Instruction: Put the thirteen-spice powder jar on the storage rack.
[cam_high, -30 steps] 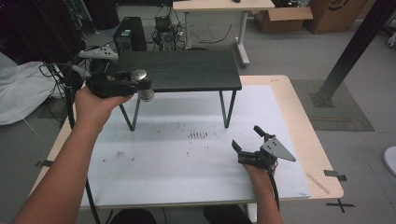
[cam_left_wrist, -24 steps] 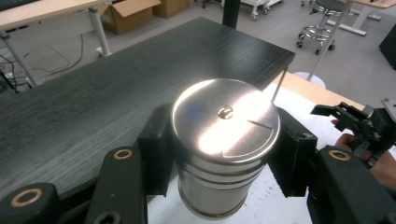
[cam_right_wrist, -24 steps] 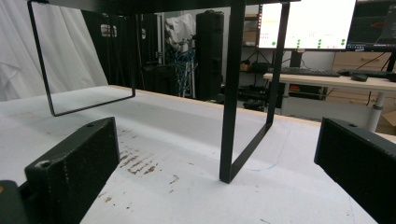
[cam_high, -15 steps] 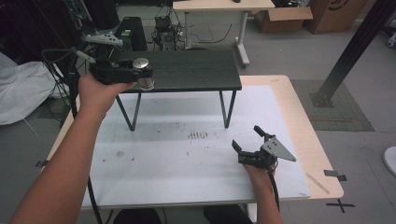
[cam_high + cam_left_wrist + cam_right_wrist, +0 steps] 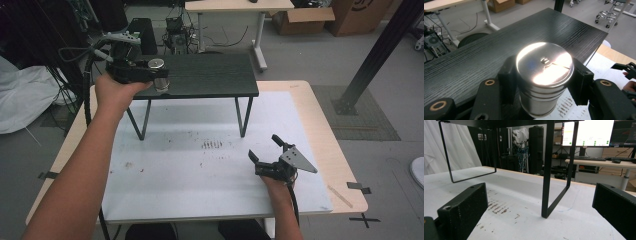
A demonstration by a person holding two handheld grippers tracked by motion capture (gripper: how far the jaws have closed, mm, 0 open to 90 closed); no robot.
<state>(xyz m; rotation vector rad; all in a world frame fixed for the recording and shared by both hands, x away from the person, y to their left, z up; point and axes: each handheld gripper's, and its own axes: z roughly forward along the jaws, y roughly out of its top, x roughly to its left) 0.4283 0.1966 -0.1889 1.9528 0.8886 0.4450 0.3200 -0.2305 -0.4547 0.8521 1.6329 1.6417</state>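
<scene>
Steel canister, clamped in the left tool, has risen to the black shelf's front-left edge; its slotted lid shows close-up. Right tool rests apart near the desk's front-right corner.

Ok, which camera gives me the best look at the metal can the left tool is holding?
The left gripper view: the metal can sits close up between that tool's jaws, its shiny lid and ribbed side clear, at the black shelf's edge. The high view shows it small in the left tool. The right gripper view looks under the shelf.
</scene>
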